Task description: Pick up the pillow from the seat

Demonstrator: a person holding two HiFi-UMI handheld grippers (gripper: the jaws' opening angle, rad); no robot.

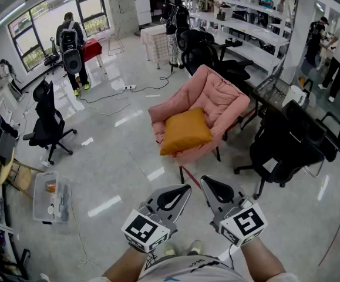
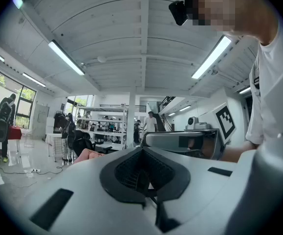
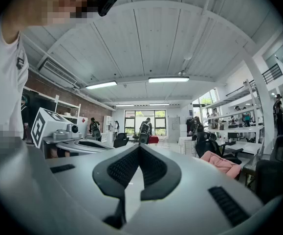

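While the orange pillow [image 1: 185,131] lies on the pink armchair [image 1: 219,96], left gripper [image 1: 181,191] and right gripper [image 1: 209,184] hang clenched, empty.

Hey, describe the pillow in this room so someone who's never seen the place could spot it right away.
Look to the middle of the shiny pale floor, where a pink armchair stands among black office chairs. The pillow lies on its seat. It is square, plump and mustard-orange, the only thing of that colour against the pink cushions.
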